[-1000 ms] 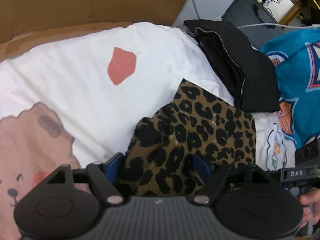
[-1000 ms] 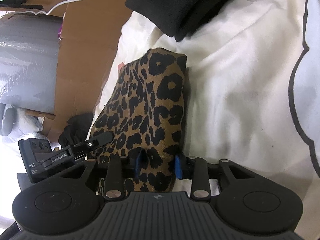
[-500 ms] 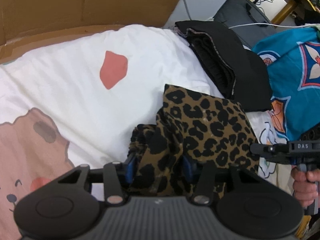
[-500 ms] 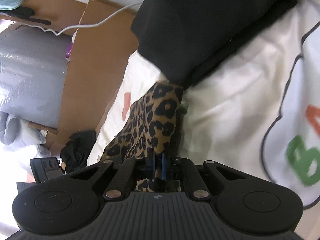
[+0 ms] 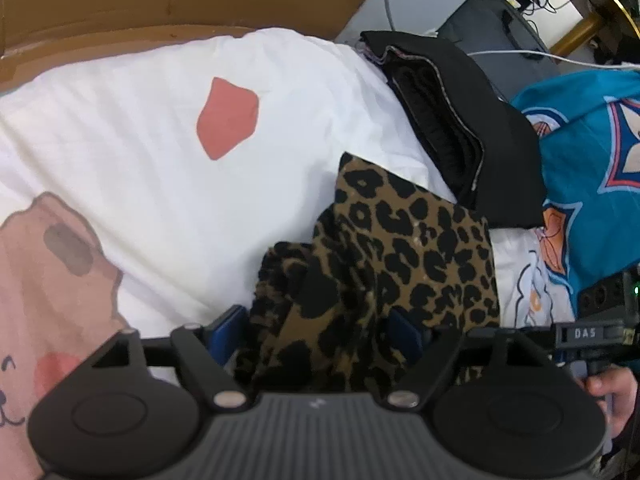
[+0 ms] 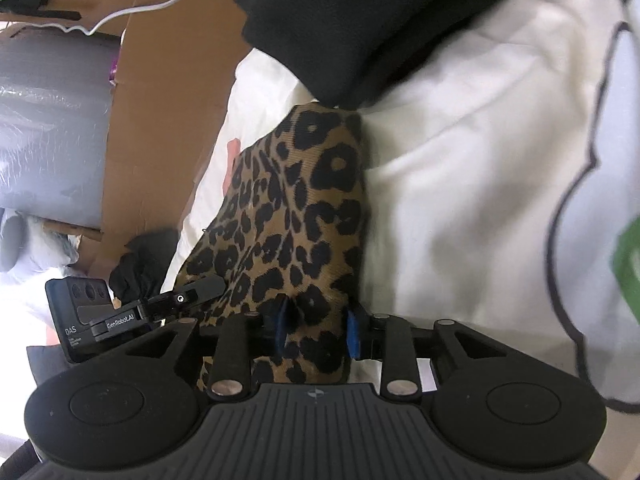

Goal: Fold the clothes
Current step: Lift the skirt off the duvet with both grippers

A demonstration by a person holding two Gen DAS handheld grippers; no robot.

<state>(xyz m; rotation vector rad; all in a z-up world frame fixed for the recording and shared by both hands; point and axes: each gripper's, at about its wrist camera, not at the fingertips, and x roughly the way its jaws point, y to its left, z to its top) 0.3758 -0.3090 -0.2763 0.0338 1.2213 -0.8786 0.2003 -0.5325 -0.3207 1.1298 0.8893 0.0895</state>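
1. Right claw [image 6: 316, 330]: blue pads [image 6: 281, 326] stand apart, with the near end of the leopard-print garment [image 6: 296, 216] lying between them. Contact with the pads cannot be judged.
2. Garment runs away from the claw over white bedding [image 6: 460, 152]; its far corner sits just under the edge of a black garment [image 6: 360, 20].
3. Left claw's camera block [image 6: 86, 312] at lower left; one of its black fingers [image 6: 192, 292] rests on the leopard cloth's left edge.
4. Cardboard [image 6: 160, 100] and a white cable [image 6: 160, 4] at upper left.
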